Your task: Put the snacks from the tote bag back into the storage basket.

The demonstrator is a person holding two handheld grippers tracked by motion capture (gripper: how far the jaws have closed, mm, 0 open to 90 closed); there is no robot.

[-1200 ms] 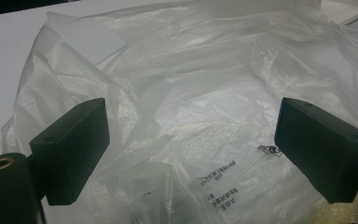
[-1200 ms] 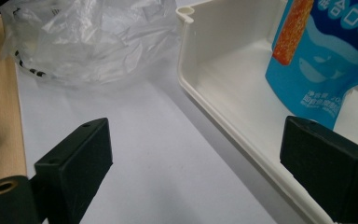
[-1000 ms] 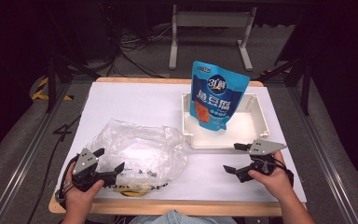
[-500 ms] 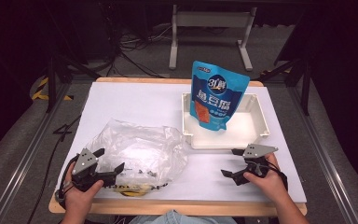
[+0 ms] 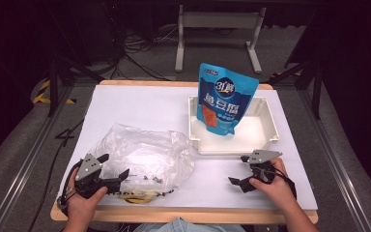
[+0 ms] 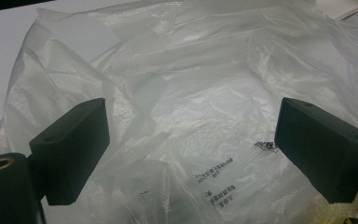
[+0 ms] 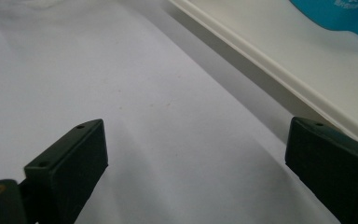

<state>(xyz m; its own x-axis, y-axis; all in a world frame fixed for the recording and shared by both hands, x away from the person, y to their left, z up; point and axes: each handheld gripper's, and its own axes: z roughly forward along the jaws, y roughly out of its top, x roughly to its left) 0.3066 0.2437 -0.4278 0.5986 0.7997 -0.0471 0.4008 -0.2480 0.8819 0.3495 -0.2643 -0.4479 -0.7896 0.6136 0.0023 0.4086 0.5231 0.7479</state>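
Observation:
A crumpled clear plastic bag (image 5: 142, 157) lies on the white table at the front left, with something yellow under its near edge (image 5: 137, 195). My left gripper (image 5: 113, 166) rests at the bag's left edge, open, its jaws wide apart over the plastic (image 6: 191, 140). A blue snack pouch (image 5: 224, 96) stands upright in a white tray (image 5: 268, 135) at the right. My right gripper (image 5: 237, 170) is open just in front of the tray, above bare table (image 7: 168, 140), holding nothing. The tray's rim (image 7: 261, 60) and a corner of the pouch (image 7: 340, 14) appear in the right gripper view.
The white table top (image 5: 140, 106) has free room at the back left and between the bag and the right gripper. A metal stand (image 5: 217, 29) and cables lie on the floor beyond the table.
My right gripper has moved a little left and toward the table's near edge. The left gripper and the bag have stayed in place.

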